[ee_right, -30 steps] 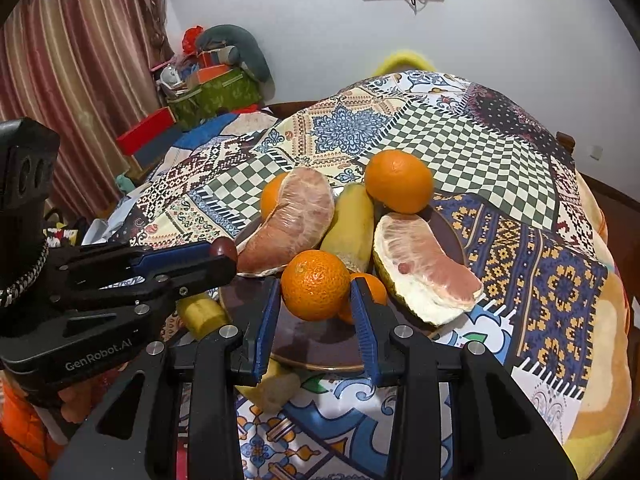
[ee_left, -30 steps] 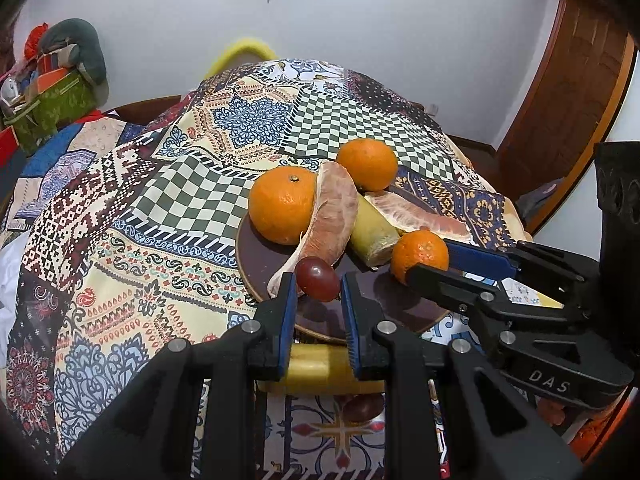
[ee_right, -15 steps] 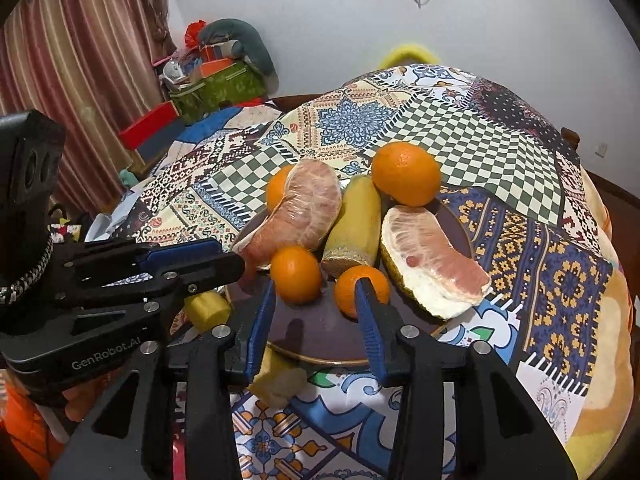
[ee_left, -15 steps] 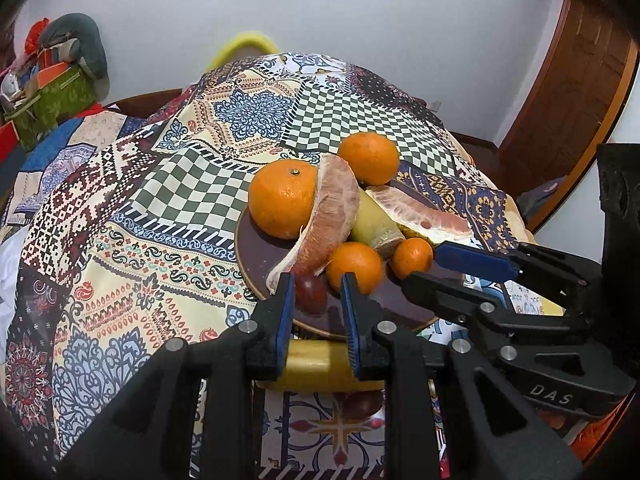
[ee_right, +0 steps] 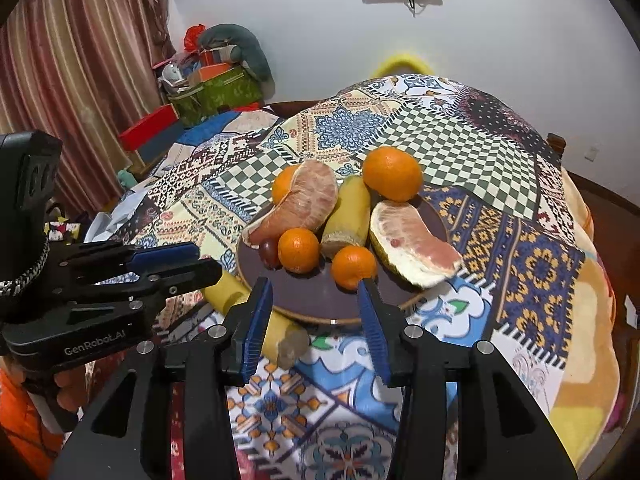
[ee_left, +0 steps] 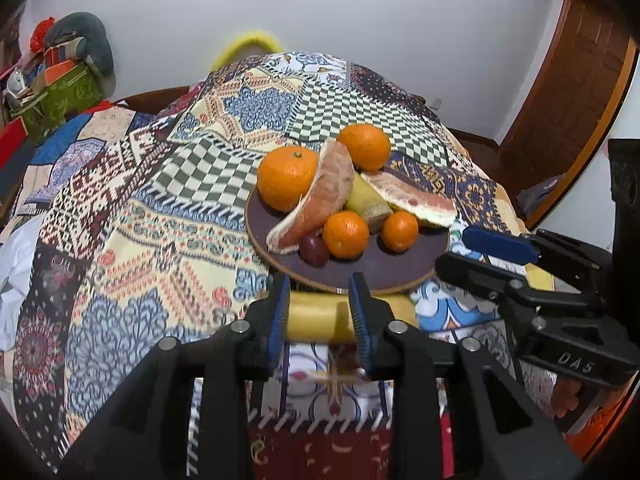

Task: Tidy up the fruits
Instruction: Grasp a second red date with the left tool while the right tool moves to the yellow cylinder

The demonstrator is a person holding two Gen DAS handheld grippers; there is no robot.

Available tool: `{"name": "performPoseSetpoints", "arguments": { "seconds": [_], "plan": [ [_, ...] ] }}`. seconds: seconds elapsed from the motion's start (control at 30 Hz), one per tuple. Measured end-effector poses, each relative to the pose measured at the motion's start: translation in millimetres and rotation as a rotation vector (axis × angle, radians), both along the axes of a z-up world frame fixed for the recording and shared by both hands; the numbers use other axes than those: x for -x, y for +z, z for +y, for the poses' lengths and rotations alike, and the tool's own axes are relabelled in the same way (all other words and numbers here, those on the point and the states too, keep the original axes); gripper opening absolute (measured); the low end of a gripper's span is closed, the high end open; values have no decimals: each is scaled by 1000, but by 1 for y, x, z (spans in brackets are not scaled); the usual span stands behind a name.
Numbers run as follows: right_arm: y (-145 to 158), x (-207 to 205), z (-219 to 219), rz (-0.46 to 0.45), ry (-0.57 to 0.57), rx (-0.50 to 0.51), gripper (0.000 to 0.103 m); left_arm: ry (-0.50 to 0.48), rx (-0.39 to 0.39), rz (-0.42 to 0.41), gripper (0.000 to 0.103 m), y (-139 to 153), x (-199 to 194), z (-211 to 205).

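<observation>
The fruit sits gathered on the dark round plate (ee_left: 404, 276) atop the patchwork-covered counter (ee_left: 168, 216), presumably so that it stays together instead of rolling over the soft cloth; the red grape (ee_left: 314, 249) lies tucked against the long pomelo segment (ee_left: 320, 200) and a small orange (ee_left: 346, 234), which appear to wedge it in place. The left gripper (ee_left: 320, 312) has just been opening, its fingers slightly spread with nothing between them, and the right gripper (ee_right: 316, 312) stands likewise parted and empty by the plate's near rim; a yellow banana piece (ee_right: 256, 316) lies off the plate just in front, likely the next to be tidied.
</observation>
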State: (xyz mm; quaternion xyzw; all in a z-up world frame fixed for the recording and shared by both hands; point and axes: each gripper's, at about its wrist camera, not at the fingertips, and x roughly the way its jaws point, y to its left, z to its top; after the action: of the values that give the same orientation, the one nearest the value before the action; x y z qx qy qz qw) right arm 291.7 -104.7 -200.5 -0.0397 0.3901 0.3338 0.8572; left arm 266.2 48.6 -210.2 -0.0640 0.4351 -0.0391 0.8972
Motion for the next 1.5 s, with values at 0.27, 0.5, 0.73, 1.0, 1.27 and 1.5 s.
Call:
{"name": "performPoseSetpoints", "arguments": {
  "seconds": [0.27, 0.5, 0.73, 1.0, 1.27, 1.5],
  "plan": [
    [-4, 14, -12, 7, -15, 31, 44, -17, 1, 63, 34, -15, 18, -10],
    [-12, 19, -18, 21, -25, 43, 48, -48, 14, 127, 34, -35, 19, -26],
    [-19, 19, -20, 51, -26, 31, 48, -61, 2, 148, 34, -44, 13, -34],
    [-27, 19, -7, 73, 5, 31, 49, -57, -4, 123, 25, -47, 11, -32],
    [-34, 14, 16, 87, 64, 47, 48, -3, -1, 89, 24, -37, 24, -4],
    [-47, 6, 30, 138, 98, 45, 48, 61, 6, 72, 24, -31, 38, 25]
  ]
}}
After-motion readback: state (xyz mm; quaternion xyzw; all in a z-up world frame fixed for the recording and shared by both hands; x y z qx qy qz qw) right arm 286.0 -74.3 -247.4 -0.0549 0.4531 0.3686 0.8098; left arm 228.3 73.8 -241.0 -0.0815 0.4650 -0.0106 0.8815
